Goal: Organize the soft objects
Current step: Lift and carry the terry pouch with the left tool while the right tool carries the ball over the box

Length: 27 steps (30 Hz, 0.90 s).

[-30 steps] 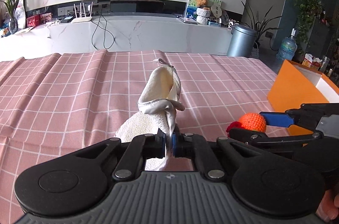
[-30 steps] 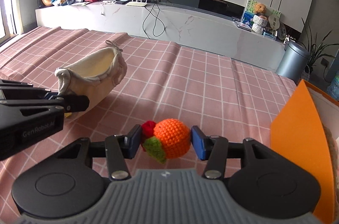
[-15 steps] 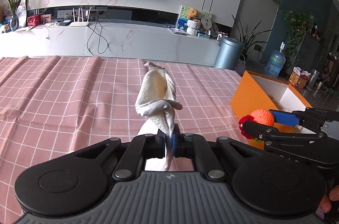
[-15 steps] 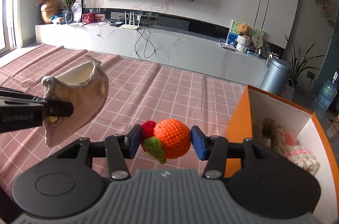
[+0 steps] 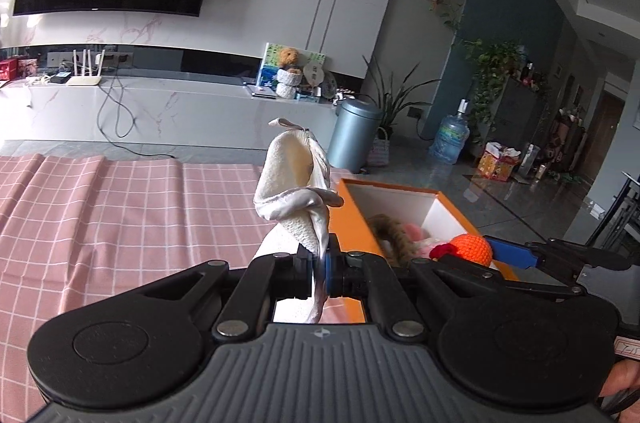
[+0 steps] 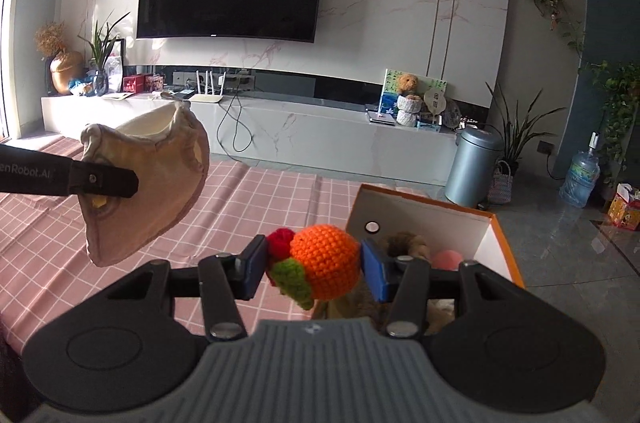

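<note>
1. Left wrist view: left gripper (image 5: pixel 318 269), one seen whole, its jaws pressed together on a fold of one cream cloth bib (image 5: pixel 294 183). The bib stands up from the pinch, clear of the tabletop (image 5: pixel 100 223) with its pink checked cloth.
2. Same view: one orange box (image 5: pixel 352 219), open-topped and white inside, at the tabletop's right edge. Inside: one brown rope loop (image 5: pixel 390 229) and one pink soft item (image 5: pixel 414 233), both partly hidden.
3. Same view: right gripper (image 5: pixel 472 255) enters from the right, pinching one orange crocheted fruit (image 5: pixel 470 249) over the box opening. Part of a hand (image 5: pixel 624 379) shows at the lower right edge.
4. Right wrist view: right gripper (image 6: pixel 314 267), jaws part-spread, blue pads clamped on both sides of the crocheted fruit (image 6: pixel 324 261); the red and green parts show clearly only here.
5. Same view: orange box (image 6: pixel 502 243) lies beyond and below the fruit; the rope loop (image 6: pixel 404 243) and pink item (image 6: pixel 446 259) are partly hidden by the gripper.
6. Same view: the bib (image 6: pixel 148 183) hangs side-on in the air at left, showing its tan outer face; the left gripper (image 6: pixel 100 179) holds it above the tabletop (image 6: pixel 240 207).
</note>
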Each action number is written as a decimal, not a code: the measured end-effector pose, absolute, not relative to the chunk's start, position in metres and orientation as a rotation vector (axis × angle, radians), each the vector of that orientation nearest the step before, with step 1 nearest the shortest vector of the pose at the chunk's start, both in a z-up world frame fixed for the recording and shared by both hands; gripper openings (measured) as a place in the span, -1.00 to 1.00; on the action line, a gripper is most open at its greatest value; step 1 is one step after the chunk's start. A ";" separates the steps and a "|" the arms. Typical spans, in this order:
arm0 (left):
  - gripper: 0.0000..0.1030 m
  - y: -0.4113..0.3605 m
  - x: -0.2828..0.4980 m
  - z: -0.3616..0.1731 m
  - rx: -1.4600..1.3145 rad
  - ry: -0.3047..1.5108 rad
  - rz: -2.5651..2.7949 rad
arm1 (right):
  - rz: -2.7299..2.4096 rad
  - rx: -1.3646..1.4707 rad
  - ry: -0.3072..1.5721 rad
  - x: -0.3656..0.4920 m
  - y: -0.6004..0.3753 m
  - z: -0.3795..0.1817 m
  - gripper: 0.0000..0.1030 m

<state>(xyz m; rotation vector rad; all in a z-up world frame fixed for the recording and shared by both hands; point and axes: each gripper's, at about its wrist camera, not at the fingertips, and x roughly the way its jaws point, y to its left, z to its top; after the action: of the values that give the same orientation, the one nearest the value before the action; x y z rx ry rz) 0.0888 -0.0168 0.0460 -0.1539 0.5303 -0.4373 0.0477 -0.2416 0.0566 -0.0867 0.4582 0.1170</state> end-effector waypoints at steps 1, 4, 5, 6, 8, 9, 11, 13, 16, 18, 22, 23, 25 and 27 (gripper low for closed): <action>-0.89 -0.025 0.089 0.048 -0.151 0.525 -0.459 | 0.107 -0.079 0.457 0.047 -0.249 0.059 -0.02; -0.89 -0.049 0.092 0.059 -0.149 0.510 -0.526 | 0.075 -0.074 0.457 0.047 -0.268 0.065 -0.02; -0.89 -0.057 0.093 0.062 -0.149 0.506 -0.548 | 0.066 -0.078 0.461 0.048 -0.274 0.067 -0.02; -0.89 -0.066 0.094 0.065 -0.145 0.499 -0.569 | 0.057 -0.081 0.465 0.048 -0.280 0.067 -0.02; -0.89 -0.081 0.100 0.068 -0.140 0.490 -0.595 | 0.044 -0.083 0.484 0.053 -0.293 0.068 -0.02; -0.89 -0.088 0.103 0.069 -0.143 0.492 -0.611 | 0.043 -0.083 0.497 0.055 -0.299 0.068 -0.02; -0.89 -0.101 0.110 0.068 -0.158 0.502 -0.640 | 0.043 -0.093 0.521 0.062 -0.308 0.066 -0.02; -0.89 -0.115 0.117 0.064 -0.163 0.517 -0.661 | 0.043 -0.112 0.550 0.069 -0.318 0.063 -0.02; -0.89 -0.135 0.131 0.054 -0.168 0.564 -0.690 | 0.049 -0.128 0.590 0.079 -0.328 0.058 -0.02; -0.89 -0.146 0.138 0.044 -0.163 0.604 -0.708 | 0.053 -0.132 0.615 0.086 -0.335 0.054 -0.02; -0.89 -0.159 0.152 0.021 -0.154 0.686 -0.730 | 0.055 -0.155 0.653 0.097 -0.347 0.044 -0.02; -0.89 -0.160 0.156 0.014 -0.156 0.707 -0.732 | 0.057 -0.155 0.663 0.099 -0.350 0.042 -0.02; -0.89 -0.160 0.161 0.004 -0.155 0.743 -0.728 | 0.060 -0.154 0.683 0.102 -0.355 0.035 -0.02; -0.89 -0.158 0.165 -0.005 -0.164 0.777 -0.732 | 0.064 -0.151 0.702 0.105 -0.360 0.029 -0.02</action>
<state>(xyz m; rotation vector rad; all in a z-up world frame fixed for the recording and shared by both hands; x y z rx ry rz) 0.1648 -0.1582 -0.0046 -0.1642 0.7774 -0.7318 0.1049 -0.3598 0.0292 -0.1512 0.7023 0.0639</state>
